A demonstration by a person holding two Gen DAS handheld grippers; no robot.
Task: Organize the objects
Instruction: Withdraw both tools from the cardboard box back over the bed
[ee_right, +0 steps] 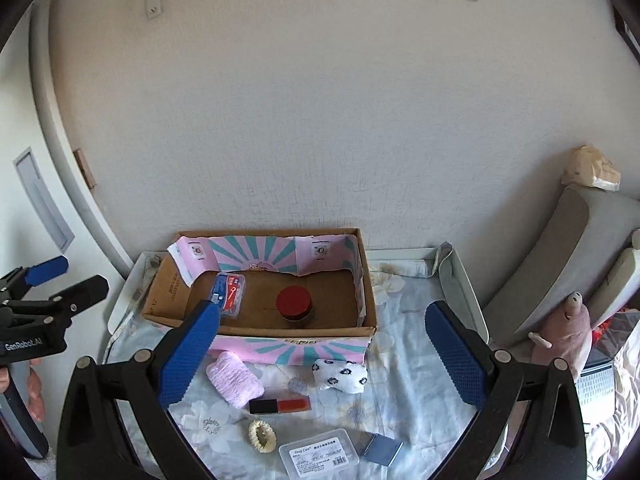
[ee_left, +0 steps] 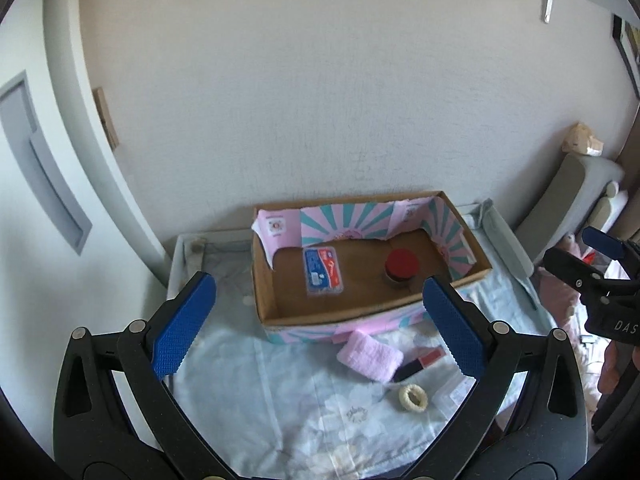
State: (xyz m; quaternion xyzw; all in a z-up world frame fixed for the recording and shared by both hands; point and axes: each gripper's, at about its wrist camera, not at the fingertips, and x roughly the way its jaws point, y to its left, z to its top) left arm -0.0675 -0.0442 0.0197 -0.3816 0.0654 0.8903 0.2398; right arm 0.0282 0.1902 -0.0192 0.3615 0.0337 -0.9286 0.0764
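1. Hovering over the table, we held the left gripper point(ee_left: 320, 324) and the right gripper point(ee_right: 322, 354) with jaws spread wide, nothing between the blue pads of either.
2. Ahead of both grippers sat the cardboard box point(ee_right: 280, 330), already holding a blue floss case point(ee_right: 228, 288) and a red-lidded jar point(ee_right: 294, 306).
3. Between the box and our right gripper lay the loose things on the floral cloth point(ee_right: 404, 364): a pink folded cloth point(ee_right: 235, 379), a spotted sock bundle point(ee_right: 340, 376), a red-and-black tube point(ee_right: 280, 405), a cream hair tie point(ee_right: 262, 436), a clear plastic case point(ee_right: 318, 454) and a grey-blue square point(ee_right: 382, 450).
4. We judged the pink folded cloth nearest the right gripper's left finger, soft and light; it should compress, so a pinch across its narrow middle seemed best.
5. We judged the tube stiff and slick, best taken across its width; the clear case looked flat and hard to get under.
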